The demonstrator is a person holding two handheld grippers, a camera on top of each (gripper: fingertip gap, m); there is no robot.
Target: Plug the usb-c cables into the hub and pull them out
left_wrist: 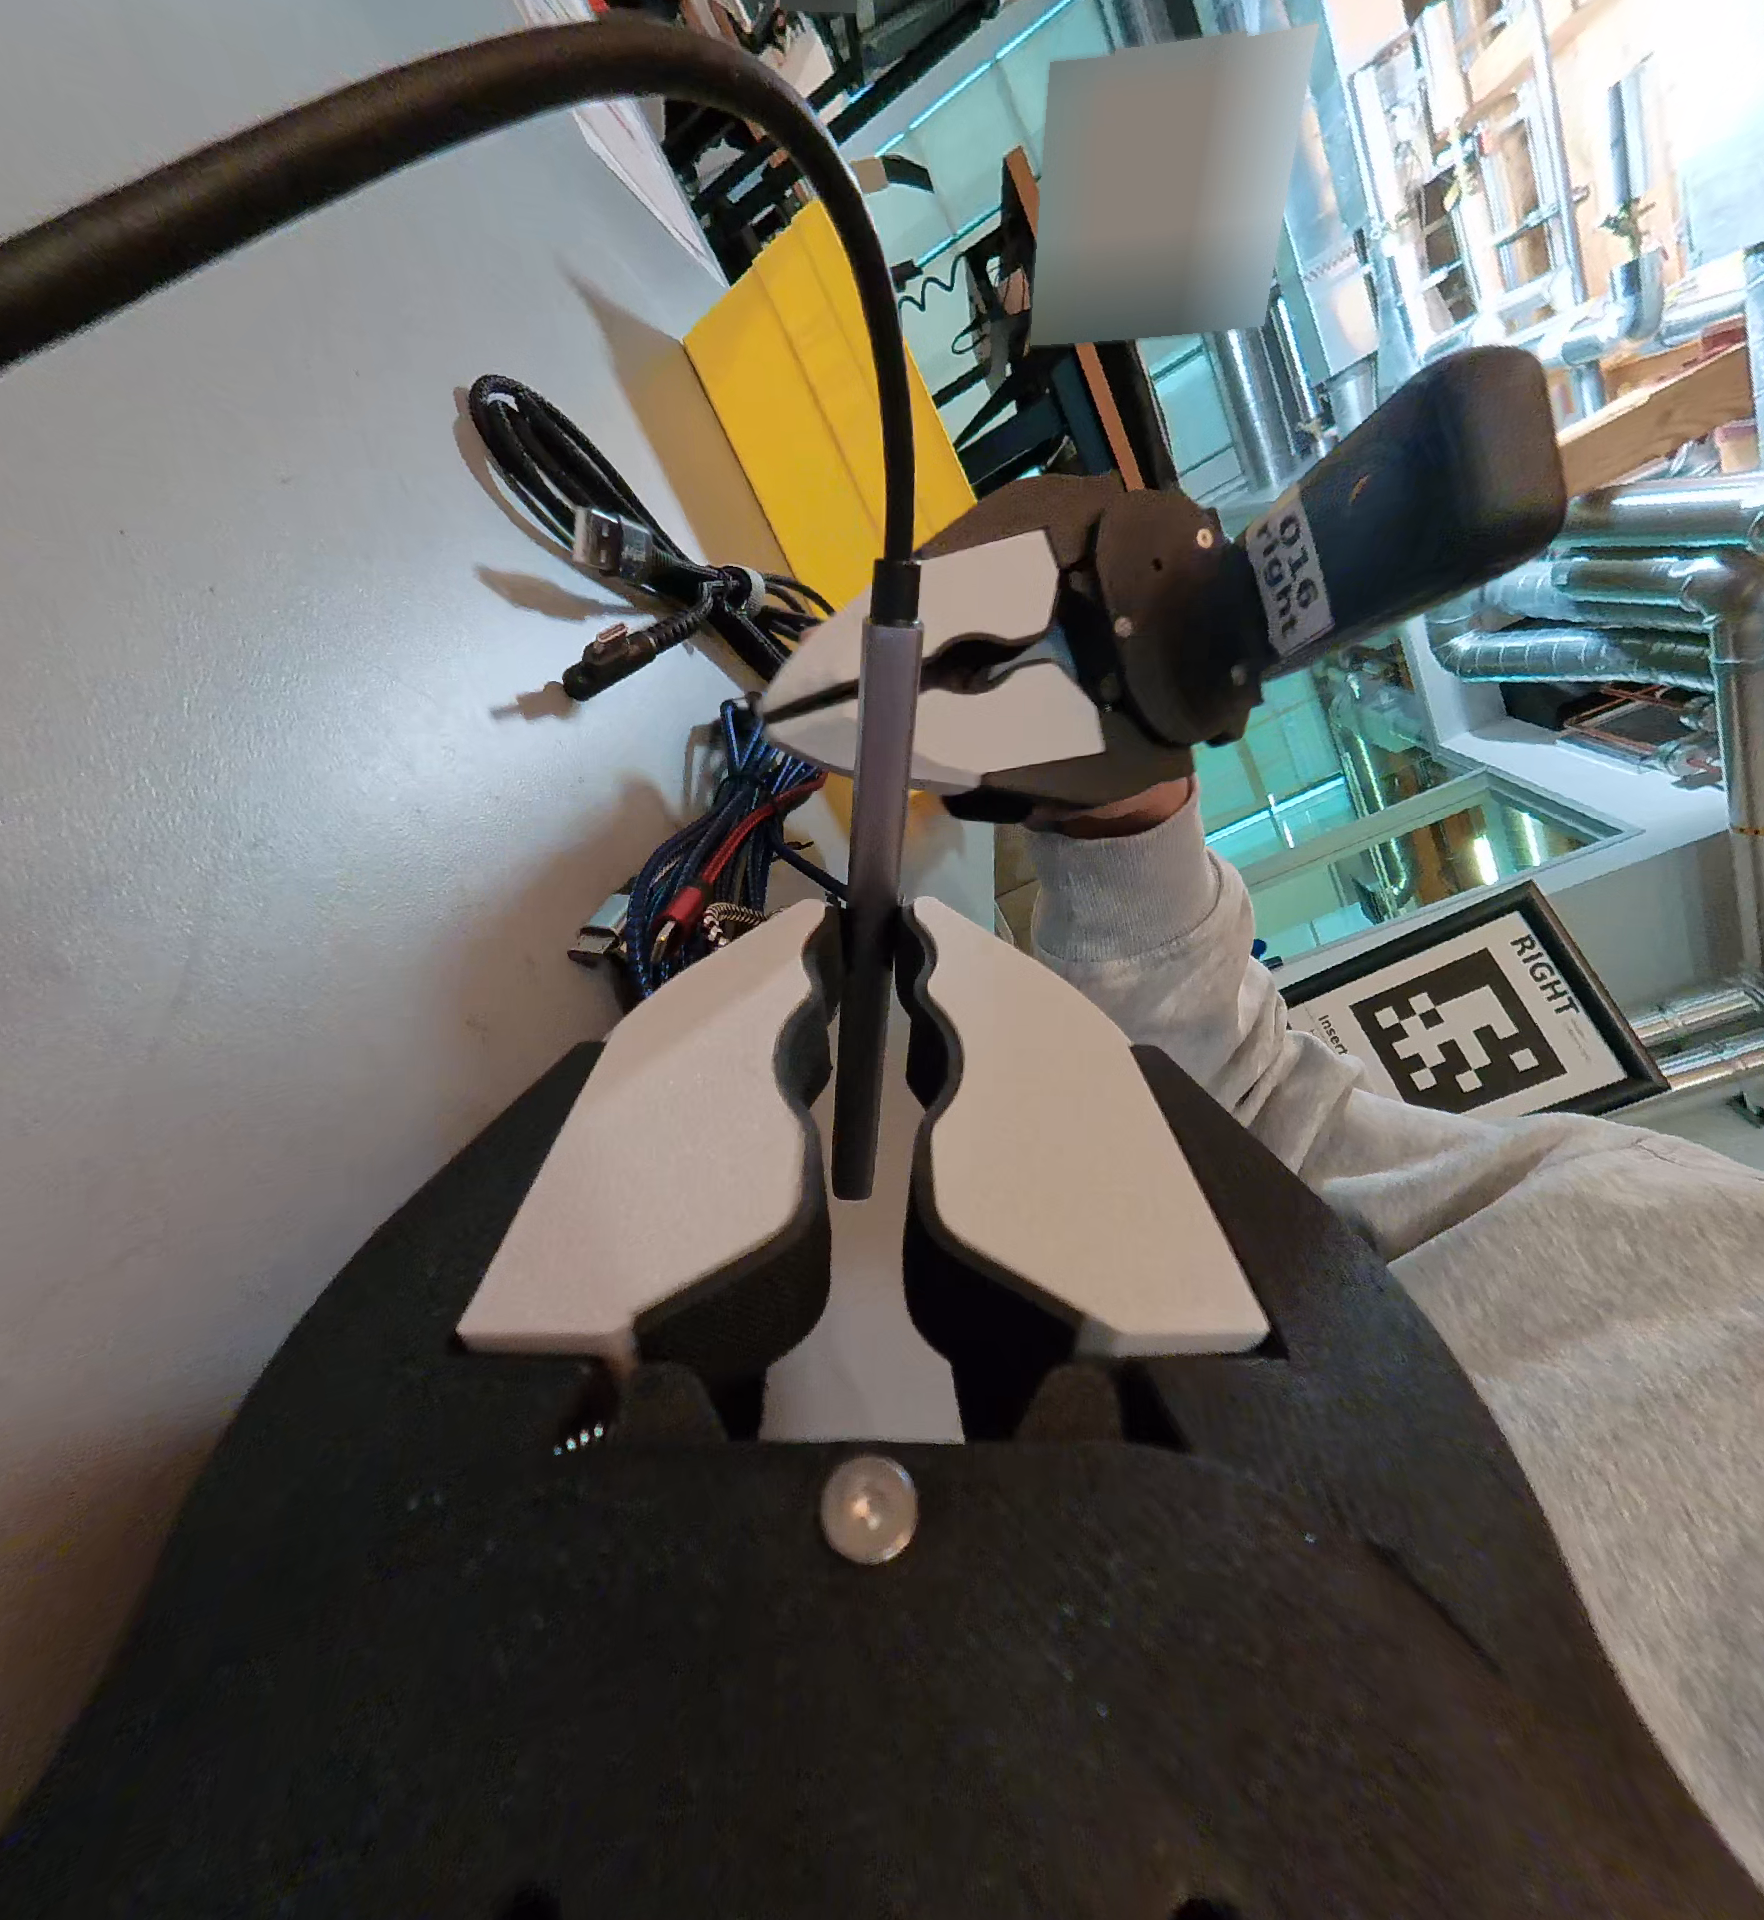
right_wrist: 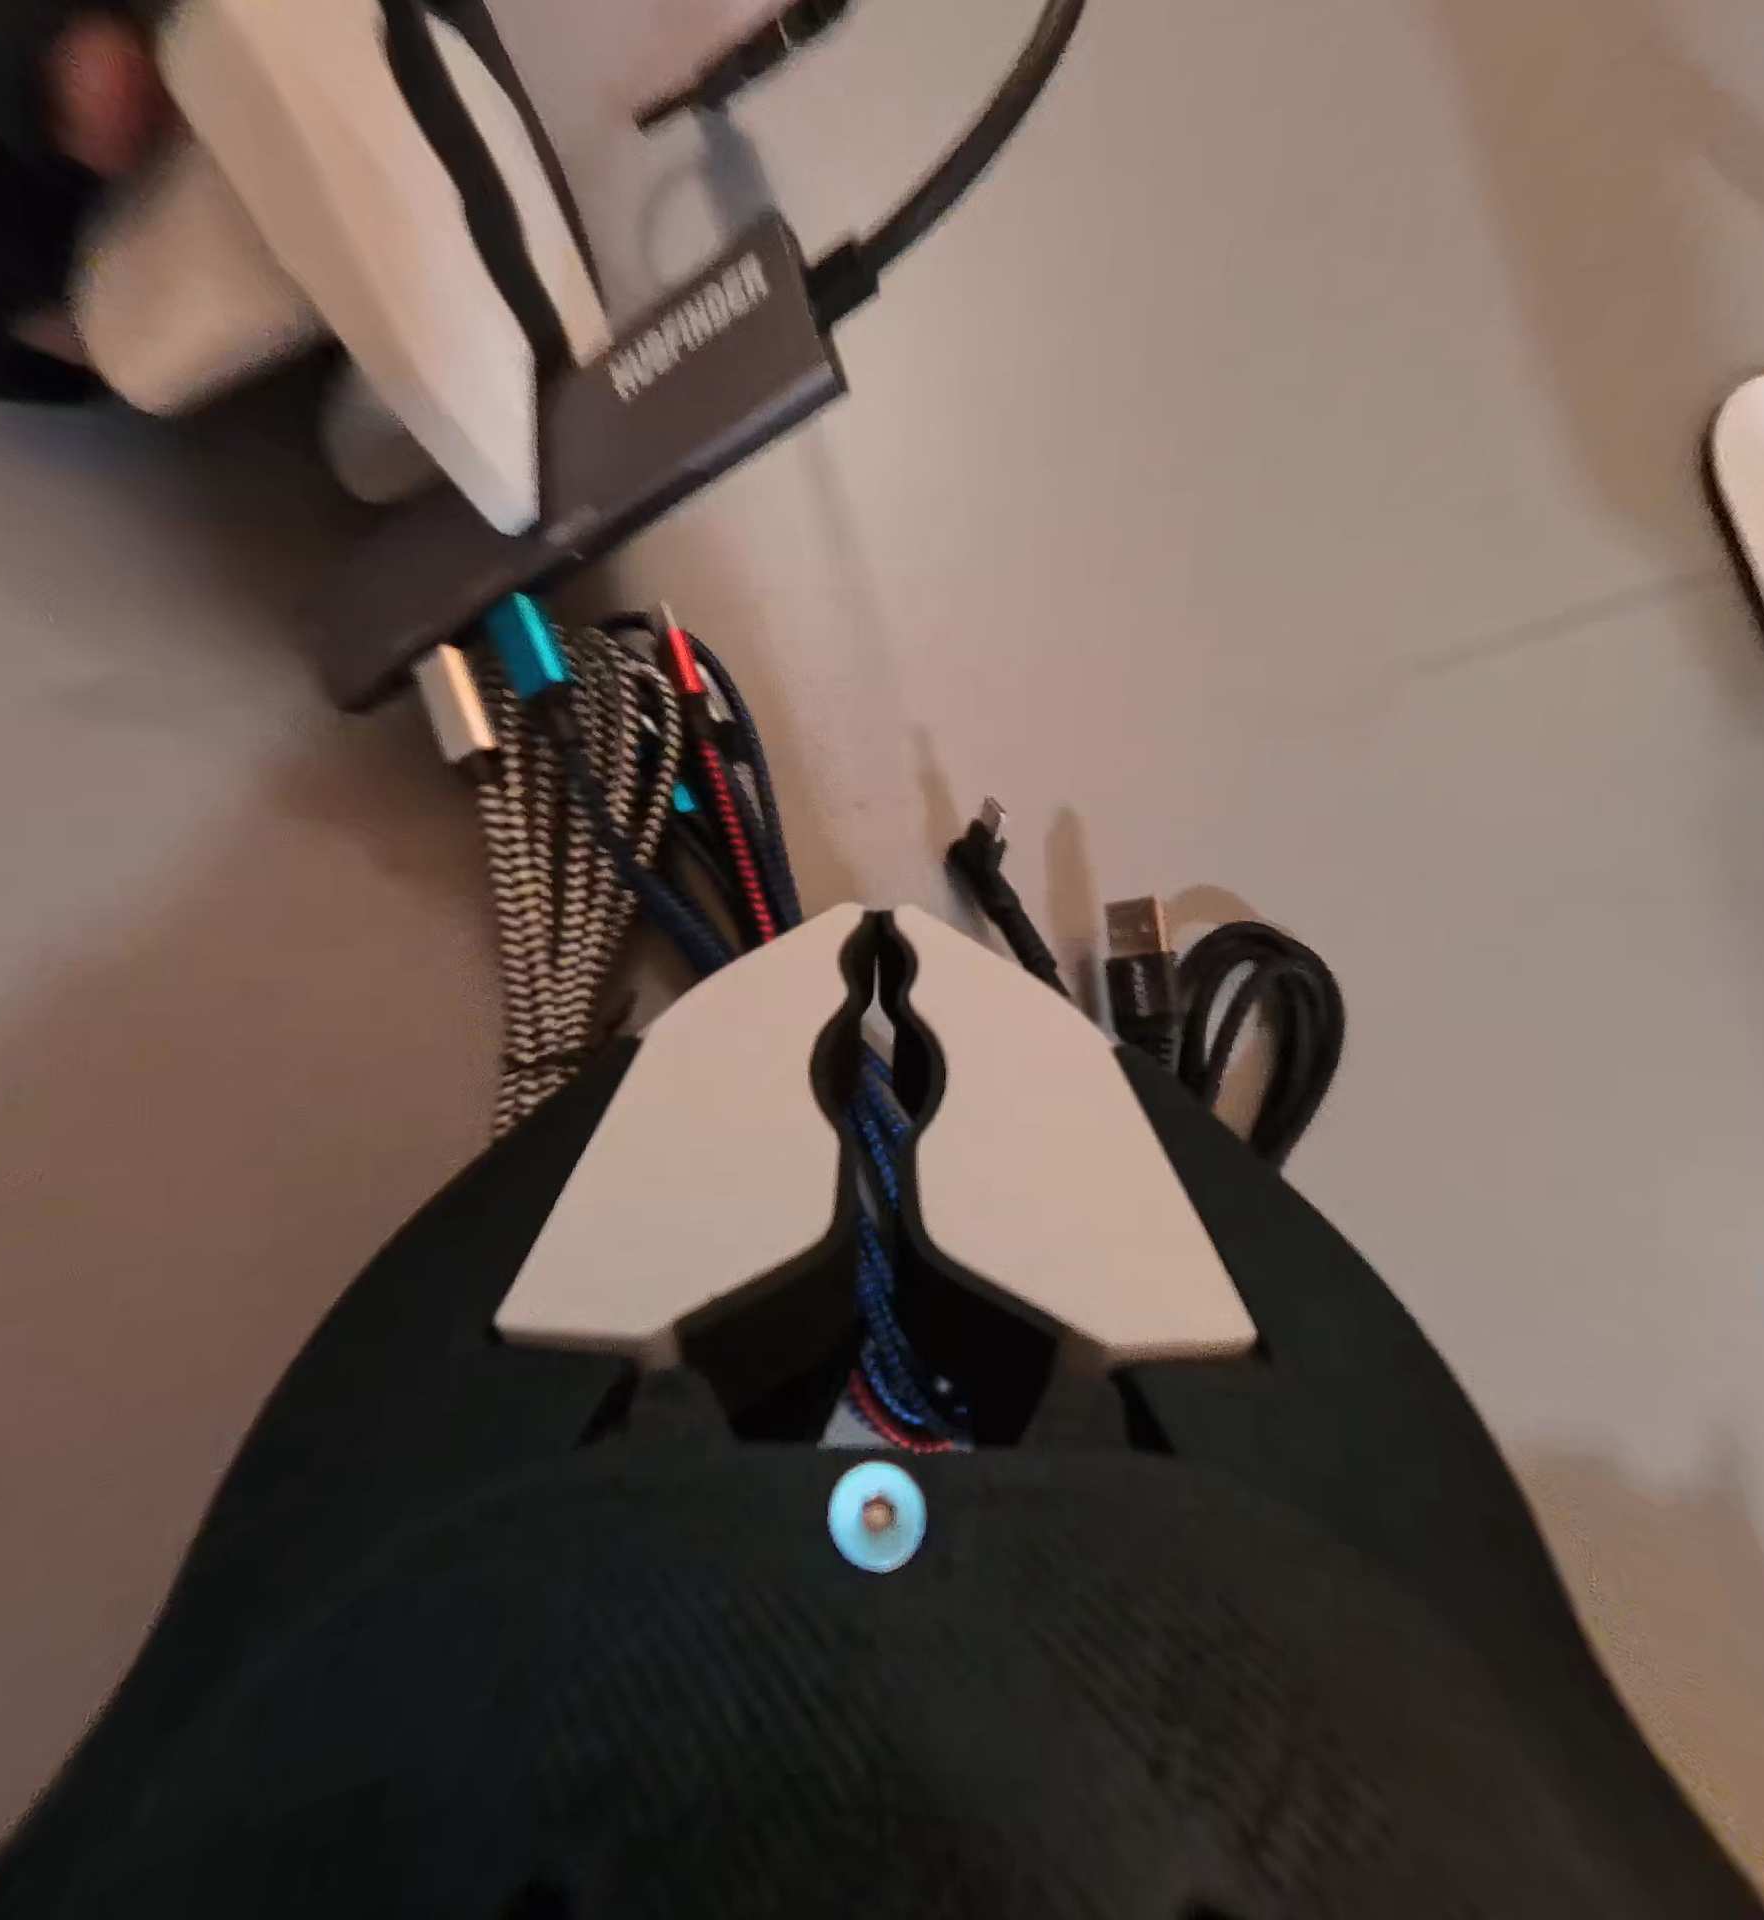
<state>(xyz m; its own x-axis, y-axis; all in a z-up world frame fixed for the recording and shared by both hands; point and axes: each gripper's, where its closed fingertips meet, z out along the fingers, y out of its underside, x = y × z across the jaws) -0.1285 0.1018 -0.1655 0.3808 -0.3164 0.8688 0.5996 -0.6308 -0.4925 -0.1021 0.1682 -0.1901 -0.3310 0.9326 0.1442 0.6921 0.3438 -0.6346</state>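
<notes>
My left gripper [left_wrist: 870, 914] is shut on the slim dark grey hub [left_wrist: 883, 748] and holds it on edge above the table; the hub's black lead [left_wrist: 857, 208] arcs up and left. In the right wrist view the hub [right_wrist: 691, 384] sits in the left gripper's white fingers [right_wrist: 390, 260], with a teal plug [right_wrist: 525, 644] and a silver plug [right_wrist: 452, 717] in its near edge. A red plug [right_wrist: 680, 665] lies close by; I cannot tell if it is seated. My right gripper [right_wrist: 873, 920] is shut, with a blue braided cable [right_wrist: 883, 1195] running between its fingers. It hovers just behind the hub [left_wrist: 774, 707].
A bundle of braided cables [right_wrist: 566, 883] trails from the hub over the white table [right_wrist: 1273, 520]. A coiled black cable with a USB-A plug [right_wrist: 1262, 1018] lies to the right. A yellow box [left_wrist: 816, 395] and a framed marker sign [left_wrist: 1460, 1018] stand beyond. A grey sleeve [left_wrist: 1169, 935] is behind. About 8 cm separates my left fingertips from my right.
</notes>
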